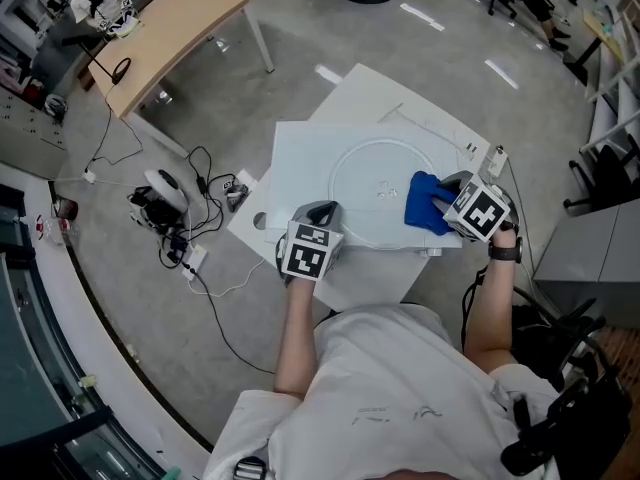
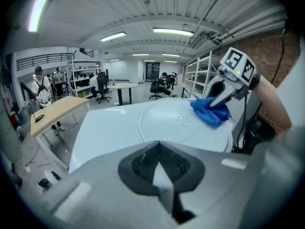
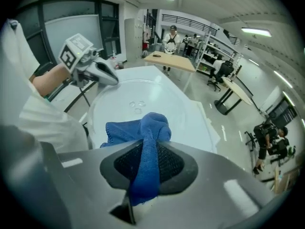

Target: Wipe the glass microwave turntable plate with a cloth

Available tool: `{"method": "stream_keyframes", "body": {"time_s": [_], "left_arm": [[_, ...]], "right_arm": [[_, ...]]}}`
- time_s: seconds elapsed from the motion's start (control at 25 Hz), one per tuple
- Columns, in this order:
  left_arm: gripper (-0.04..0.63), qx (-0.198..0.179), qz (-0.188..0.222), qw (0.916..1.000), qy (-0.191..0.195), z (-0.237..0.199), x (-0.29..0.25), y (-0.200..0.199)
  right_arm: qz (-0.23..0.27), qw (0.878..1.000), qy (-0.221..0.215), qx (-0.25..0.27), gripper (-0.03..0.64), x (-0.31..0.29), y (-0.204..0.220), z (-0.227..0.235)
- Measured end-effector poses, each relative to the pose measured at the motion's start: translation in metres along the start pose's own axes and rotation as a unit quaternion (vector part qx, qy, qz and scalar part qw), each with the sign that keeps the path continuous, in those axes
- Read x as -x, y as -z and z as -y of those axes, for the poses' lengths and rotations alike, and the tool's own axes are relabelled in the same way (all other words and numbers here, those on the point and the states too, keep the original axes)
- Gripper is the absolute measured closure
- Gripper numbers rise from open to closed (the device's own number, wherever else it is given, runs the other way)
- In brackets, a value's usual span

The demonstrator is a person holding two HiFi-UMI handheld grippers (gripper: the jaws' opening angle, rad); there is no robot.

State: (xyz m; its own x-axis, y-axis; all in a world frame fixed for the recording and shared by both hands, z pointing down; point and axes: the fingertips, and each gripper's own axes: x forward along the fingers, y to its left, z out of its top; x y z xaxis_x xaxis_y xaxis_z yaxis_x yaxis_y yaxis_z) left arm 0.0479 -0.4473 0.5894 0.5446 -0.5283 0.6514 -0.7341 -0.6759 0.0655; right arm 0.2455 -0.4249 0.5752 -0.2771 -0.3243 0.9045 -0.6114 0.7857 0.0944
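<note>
The round glass turntable plate (image 1: 375,190) lies flat on a white board (image 1: 300,163) on the table. A blue cloth (image 1: 424,204) rests on the plate's right side, and my right gripper (image 1: 447,204) is shut on it; a fold of the cloth (image 3: 148,128) runs up between its jaws over the plate (image 3: 128,101). My left gripper (image 1: 321,212) sits at the plate's near left rim, over the board, jaws shut with nothing visibly held. From the left gripper (image 2: 160,146), the plate (image 2: 176,123), cloth (image 2: 209,111) and right gripper (image 2: 218,97) lie ahead.
A wooden table (image 1: 170,38) stands at the far left. Cables and a white device (image 1: 165,196) lie on the floor left of the work table. Small items (image 1: 495,158) sit at the table's right edge. Shelving (image 1: 612,78) and a dark case (image 1: 560,408) are on the right.
</note>
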Motion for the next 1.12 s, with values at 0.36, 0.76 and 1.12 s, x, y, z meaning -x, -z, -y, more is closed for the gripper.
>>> {"method": "stream_keyframes", "body": {"time_s": [0.36, 0.76, 1.12], "left_arm": [[0.595, 0.021, -0.009, 0.9996, 0.019, 0.004, 0.006, -0.005], [0.595, 0.024, -0.011, 0.9994, 0.023, 0.006, 0.007, -0.006], [0.595, 0.017, -0.005, 0.9998, -0.012, -0.002, 0.0, -0.001]], "right_arm": [[0.021, 0.974, -0.128, 0.188, 0.535, -0.018, -0.057, -0.106], [0.079, 0.978, -0.087, 0.173, 0.535, -0.057, -0.139, -0.097], [0.109, 0.989, 0.05, 0.083, 0.535, -0.077, -0.157, -0.02]]}}
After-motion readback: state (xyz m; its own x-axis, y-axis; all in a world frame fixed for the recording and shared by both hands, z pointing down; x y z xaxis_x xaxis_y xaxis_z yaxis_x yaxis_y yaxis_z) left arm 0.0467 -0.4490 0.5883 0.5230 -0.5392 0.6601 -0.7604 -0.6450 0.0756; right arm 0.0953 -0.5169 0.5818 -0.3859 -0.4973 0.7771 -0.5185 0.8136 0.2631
